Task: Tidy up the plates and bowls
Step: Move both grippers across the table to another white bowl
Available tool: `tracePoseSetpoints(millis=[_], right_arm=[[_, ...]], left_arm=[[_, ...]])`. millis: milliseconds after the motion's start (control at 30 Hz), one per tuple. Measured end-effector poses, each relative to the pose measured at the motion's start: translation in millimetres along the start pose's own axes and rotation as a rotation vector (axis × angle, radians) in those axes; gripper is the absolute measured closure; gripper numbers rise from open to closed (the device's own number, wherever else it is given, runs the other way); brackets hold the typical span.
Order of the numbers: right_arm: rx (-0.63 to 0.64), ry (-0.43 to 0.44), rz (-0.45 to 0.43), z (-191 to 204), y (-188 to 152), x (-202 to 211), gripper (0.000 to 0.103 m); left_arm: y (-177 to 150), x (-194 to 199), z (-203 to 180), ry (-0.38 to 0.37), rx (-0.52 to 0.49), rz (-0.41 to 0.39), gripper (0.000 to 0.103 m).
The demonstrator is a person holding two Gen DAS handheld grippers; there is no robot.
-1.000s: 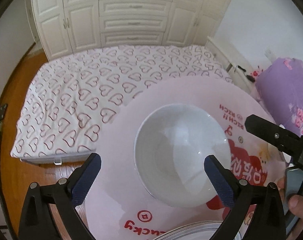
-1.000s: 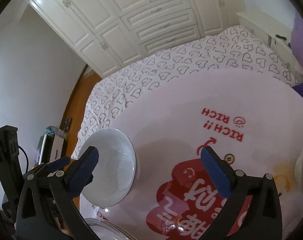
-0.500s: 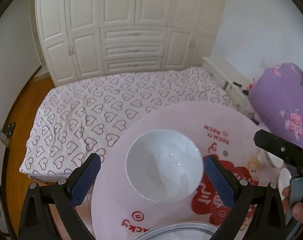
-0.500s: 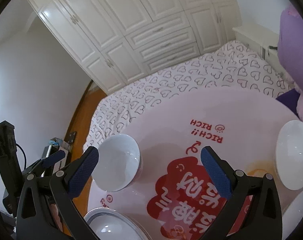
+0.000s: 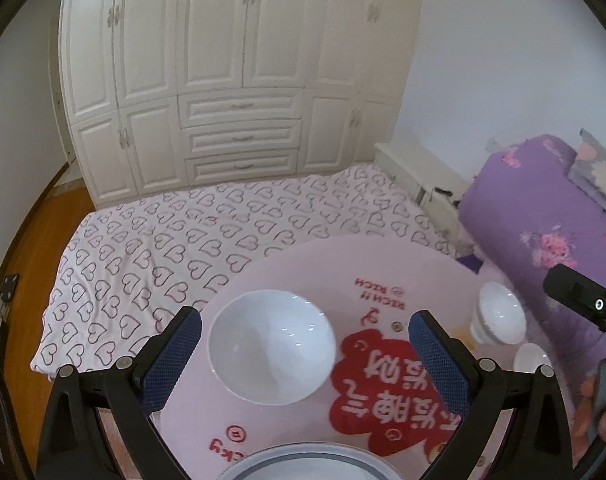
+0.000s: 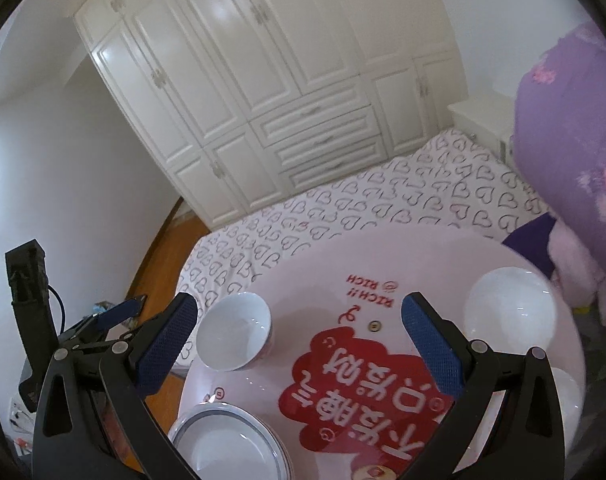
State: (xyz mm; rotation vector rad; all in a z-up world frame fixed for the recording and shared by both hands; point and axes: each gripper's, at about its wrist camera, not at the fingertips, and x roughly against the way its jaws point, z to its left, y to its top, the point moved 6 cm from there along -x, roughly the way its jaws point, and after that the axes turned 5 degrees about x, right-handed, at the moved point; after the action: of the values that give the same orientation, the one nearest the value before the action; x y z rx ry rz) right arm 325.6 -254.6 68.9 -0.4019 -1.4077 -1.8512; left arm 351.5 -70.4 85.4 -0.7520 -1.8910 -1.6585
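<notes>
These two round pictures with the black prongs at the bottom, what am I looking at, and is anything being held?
Each picture comes from a camera on a hand-held gripper, looking along its two blue-padded fingers. The left gripper and right gripper are both open and hold nothing. Below them is a round pink table with red print, in a bedroom. On it sit a white bowl at the left, two more bowls at the right, and a plate at the near edge.

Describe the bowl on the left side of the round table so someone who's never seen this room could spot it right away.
Find the round pink table with the red cartoon print, in front of the heart-patterned bed. On its left edge sits a plain white bowl, just beyond the grey-rimmed plate. Unlike the other white bowls, it stands alone on the left.
</notes>
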Motion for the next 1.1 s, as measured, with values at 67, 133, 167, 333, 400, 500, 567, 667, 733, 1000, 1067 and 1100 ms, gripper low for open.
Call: tracePoseSetpoints(millis=[67, 133, 167, 333, 400, 500, 567, 667, 733, 1000, 1067, 1100], right_arm=[[0.005, -0.018, -0.016, -6, -1, 14, 0.0], [-0.001, -0.046, -0.028, -16, -5, 28, 0.0], [-0.006, -0.054, -0.032, -21, -8, 32, 0.0], [-0.042, -0.142, -0.03, -60, -33, 65, 0.0], [-0.062, -0.175, -0.02, -76, -44, 75, 0.0], [-0.104, -0.236, -0.006, -107, -63, 91, 0.0], [-0.133, -0.269, 0.002, -125, -72, 100, 0.0], [-0.164, -0.316, 0.019, -148, -88, 114, 0.0], [-0.179, -0.345, 0.038, -162, -98, 118, 0.0], [-0.237, -0.401, 0.125, -202, -132, 115, 0.0], [-0.245, -0.402, 0.144, -207, -138, 110, 0.0], [-0.248, -0.399, 0.153, -209, -141, 108, 0.0]], left_arm=[[-1, 5, -3, -0.02, 0.0, -0.004, 0.001], [-5, 11, -8, -0.038, -0.003, -0.012, 0.001], [-5, 13, -9, -0.047, -0.005, -0.013, 0.001], [-15, 16, -30, -0.103, -0.031, 0.008, 0.001], [-14, 12, -44, -0.123, -0.042, 0.027, 0.001], [-24, 2, -64, -0.158, -0.072, 0.072, 0.001], [-31, -5, -77, -0.177, -0.093, 0.105, 0.001], [-37, -17, -94, -0.206, -0.122, 0.15, 0.001], [-38, -30, -106, -0.22, -0.14, 0.183, 0.001], [-50, -94, -157, -0.26, -0.175, 0.325, 0.001], [-53, -111, -164, -0.262, -0.182, 0.352, 0.001], [-56, -116, -167, -0.261, -0.183, 0.357, 0.001]])
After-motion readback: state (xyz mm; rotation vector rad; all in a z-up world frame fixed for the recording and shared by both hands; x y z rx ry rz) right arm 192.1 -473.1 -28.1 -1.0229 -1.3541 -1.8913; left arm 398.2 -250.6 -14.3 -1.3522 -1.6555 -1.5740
